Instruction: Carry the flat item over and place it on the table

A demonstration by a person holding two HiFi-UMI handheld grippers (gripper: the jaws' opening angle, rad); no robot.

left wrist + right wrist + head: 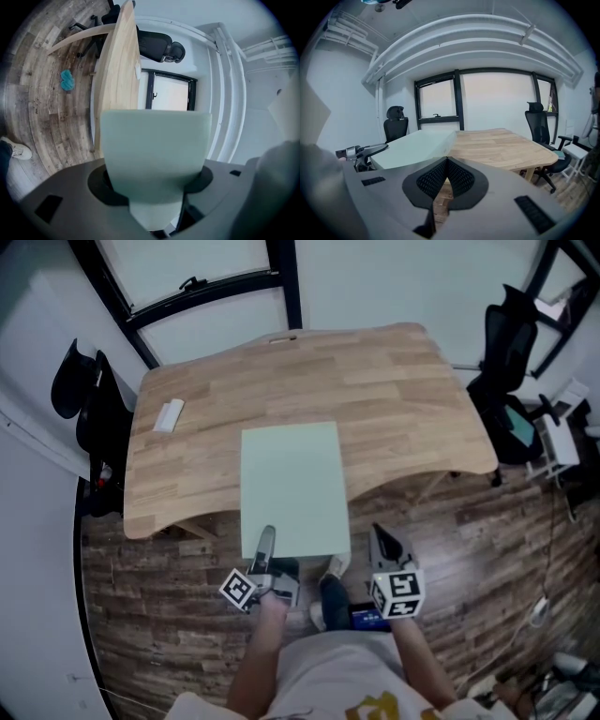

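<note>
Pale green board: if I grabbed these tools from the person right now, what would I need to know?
Left hand-held gripper: shut on the near edge of the pale green board.
Right hand-held gripper: jaws together, empty, just off the board's near right corner.
Board: reaches out over the wooden table, with its near end past the table's front edge. I cannot tell whether it touches the top.
Done: board brought to the table.
Left: set it flat on the top, probably further in, then open the left jaws and draw back.
</note>
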